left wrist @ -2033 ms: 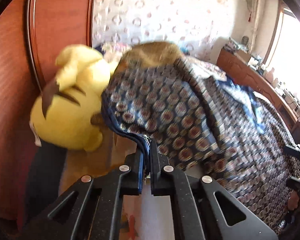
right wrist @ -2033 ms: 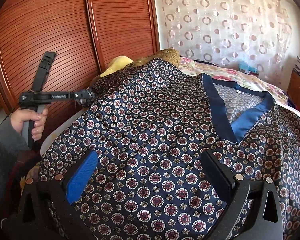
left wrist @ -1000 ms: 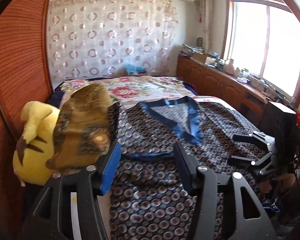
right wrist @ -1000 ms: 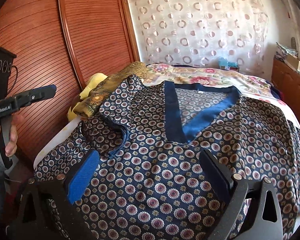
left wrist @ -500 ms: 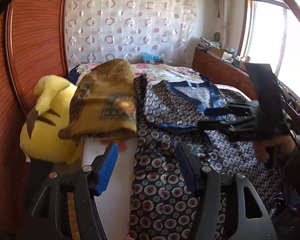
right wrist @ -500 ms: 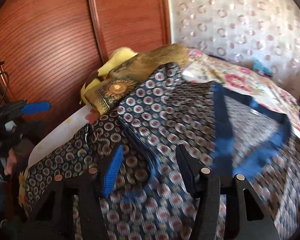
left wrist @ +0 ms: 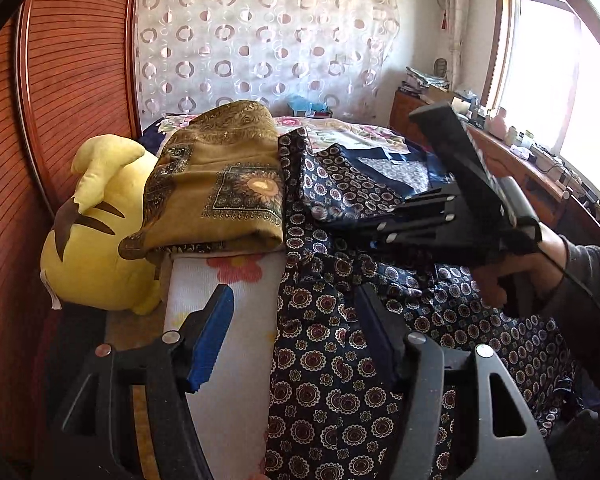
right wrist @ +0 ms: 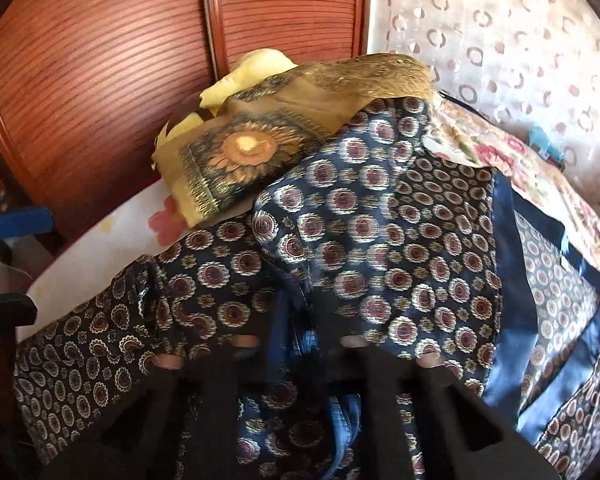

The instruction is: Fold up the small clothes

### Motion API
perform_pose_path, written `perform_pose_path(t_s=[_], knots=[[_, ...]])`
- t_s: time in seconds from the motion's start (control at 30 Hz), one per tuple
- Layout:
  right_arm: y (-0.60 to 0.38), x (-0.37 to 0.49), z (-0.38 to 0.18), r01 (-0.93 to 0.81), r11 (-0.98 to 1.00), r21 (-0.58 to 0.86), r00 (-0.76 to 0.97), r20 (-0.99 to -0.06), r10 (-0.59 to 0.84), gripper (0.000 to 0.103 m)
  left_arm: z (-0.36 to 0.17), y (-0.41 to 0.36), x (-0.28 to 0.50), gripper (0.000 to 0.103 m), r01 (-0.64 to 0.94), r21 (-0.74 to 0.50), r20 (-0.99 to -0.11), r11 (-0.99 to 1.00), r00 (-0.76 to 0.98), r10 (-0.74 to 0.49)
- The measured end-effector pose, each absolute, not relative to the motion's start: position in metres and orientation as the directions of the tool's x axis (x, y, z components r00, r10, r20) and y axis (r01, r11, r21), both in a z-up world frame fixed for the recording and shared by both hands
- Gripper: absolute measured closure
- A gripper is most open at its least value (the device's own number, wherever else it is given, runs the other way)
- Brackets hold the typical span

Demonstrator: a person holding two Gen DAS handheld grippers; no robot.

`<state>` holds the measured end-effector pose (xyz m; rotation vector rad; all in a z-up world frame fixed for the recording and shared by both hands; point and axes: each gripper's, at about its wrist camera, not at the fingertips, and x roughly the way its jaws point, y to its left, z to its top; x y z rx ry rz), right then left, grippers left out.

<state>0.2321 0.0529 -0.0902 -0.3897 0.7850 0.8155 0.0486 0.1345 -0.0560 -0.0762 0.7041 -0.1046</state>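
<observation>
While the left wrist view shows the left claw point(left wrist: 292, 336) spread apart over the bed point(left wrist: 228, 360) edge, only the right wrist view shows the right claw point(right wrist: 296, 344) pinched together on a fold of the patterned navy shirt point(right wrist: 380, 240), which lies spread on the bed beside a folded gold cloth point(left wrist: 220, 192). Half a second ago the right claw stood apart.

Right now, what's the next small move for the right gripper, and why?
Probably carry the right gripper toward the collar: it looks shut on a bunched sleeve edge of the shirt, not yet laid flat. The left gripper is open, holding nothing.
</observation>
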Motion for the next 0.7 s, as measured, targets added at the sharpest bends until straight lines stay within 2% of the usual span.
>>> perform_pose_path(t_s=[0.3,0.37,0.43,0.57,0.7], knots=[[-0.007,0.253,-0.06,-0.633,0.774,0.022,0.576,-0.654,0.49,0.095,-0.054,0.127,0.063,0.039,0.077,-0.087,-0.652,0.993,0.749,-0.115],[-0.015,0.252,-0.057,-0.62,0.785,-0.007,0.599,-0.65,0.467,0.082,-0.052,0.125,0.071,0.039,0.083,-0.086,-0.65,0.993,0.75,-0.119],[-0.025,0.245,-0.055,-0.622,0.782,-0.026,0.609,-0.644,0.463,0.079,-0.049,0.122,0.083,0.039,0.09,-0.081,-0.651,0.993,0.75,-0.121],[-0.041,0.234,-0.057,-0.617,0.785,-0.047,0.616,-0.65,0.445,0.06,-0.044,0.115,0.118,0.039,0.103,-0.048,-0.66,0.993,0.743,-0.109],[-0.07,0.229,-0.068,-0.591,0.804,-0.064,0.619,-0.675,0.402,0.059,-0.045,0.113,0.155,0.039,0.103,-0.056,-0.681,0.993,0.723,-0.113]])
